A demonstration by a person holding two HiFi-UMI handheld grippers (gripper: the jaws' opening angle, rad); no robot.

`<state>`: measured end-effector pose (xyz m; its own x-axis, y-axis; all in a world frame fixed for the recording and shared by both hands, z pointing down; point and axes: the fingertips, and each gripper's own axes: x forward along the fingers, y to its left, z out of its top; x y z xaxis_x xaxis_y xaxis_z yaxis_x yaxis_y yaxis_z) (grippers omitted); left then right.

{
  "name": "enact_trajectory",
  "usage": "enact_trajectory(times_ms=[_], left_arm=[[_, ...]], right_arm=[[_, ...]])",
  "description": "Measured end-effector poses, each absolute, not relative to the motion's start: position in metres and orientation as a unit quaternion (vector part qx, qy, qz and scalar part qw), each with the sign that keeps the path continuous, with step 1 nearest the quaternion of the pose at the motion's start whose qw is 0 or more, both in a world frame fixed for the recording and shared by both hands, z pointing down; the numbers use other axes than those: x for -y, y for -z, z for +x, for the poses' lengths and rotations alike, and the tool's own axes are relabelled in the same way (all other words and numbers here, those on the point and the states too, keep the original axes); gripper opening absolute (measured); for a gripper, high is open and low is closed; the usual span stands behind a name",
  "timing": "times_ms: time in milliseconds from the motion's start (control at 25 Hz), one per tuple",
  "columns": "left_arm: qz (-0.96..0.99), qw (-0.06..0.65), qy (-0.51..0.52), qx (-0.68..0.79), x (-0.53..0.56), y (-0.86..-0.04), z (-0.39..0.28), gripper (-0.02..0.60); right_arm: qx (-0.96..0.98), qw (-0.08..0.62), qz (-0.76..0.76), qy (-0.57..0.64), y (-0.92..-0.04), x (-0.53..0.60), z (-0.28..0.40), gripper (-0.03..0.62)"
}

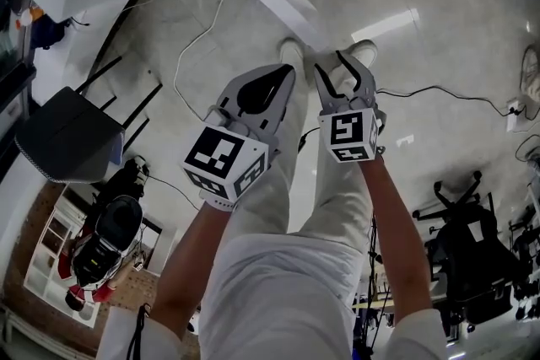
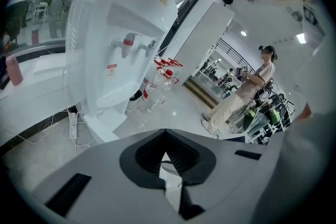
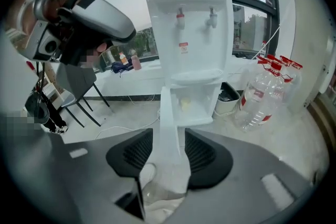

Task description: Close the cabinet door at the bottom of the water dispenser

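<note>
Task status: not completed; judged to be at the approach stage, with no closing travel evident.
Task object: the cabinet door (image 3: 169, 113) stands swung out from the base of the water dispenser (image 3: 189, 23), edge-on to the right gripper (image 3: 170, 134). The open compartment (image 3: 198, 105) shows just right of the door, beyond the fingertips.
Right gripper state: fingers (image 3: 207, 157) are set moderately apart and clamp nothing. The door's free edge shows in the gap between them. The right gripper view does not settle whether either pad touches the panel.
Left gripper (image 2: 165, 131) state: the fingers meet tip to tip and are empty. The water dispenser lies ahead and to the left of these fingertips, well apart from them.
Head view check: the door runs as a white strip from the dispenser toward the right fingertips and ends near them. The left gripper is held just beside the right one.
Done so far: the right gripper is lined up with the door's free edge.
Remaining: the door must swing through its whole arc, toward the right of the fingers, until it lies flush over the compartment.
Next move requirement (judgement): a sideways push from the finger on the left of the panel should suffice; no clamp appears necessary.
Nearby items: bottles (image 3: 262, 92) stand well to the right of the fingers, beside the dispenser.
</note>
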<state>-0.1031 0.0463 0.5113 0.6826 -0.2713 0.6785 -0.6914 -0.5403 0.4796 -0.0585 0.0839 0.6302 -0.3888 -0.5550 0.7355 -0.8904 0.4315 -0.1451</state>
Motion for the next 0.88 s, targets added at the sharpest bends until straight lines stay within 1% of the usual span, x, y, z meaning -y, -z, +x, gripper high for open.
enact_trajectory(times_ms=[320,560,880], left_arm=[[0.83,0.384,-0.288,0.285,-0.051,-0.537,-0.104,0.006],[0.822,0.388,-0.304,0.286,-0.054,-0.562,-0.11,0.006],[0.813,0.4,-0.31,0.287,-0.064,-0.576,-0.114,0.006]], right_arm=[[0.778,0.351,0.451,-0.261,-0.684,-0.095,-0.059,0.195],[0.778,0.356,0.445,-0.263,-0.703,-0.096,-0.066,0.195],[0.764,0.362,0.443,-0.299,-0.734,-0.097,-0.069,0.195]])
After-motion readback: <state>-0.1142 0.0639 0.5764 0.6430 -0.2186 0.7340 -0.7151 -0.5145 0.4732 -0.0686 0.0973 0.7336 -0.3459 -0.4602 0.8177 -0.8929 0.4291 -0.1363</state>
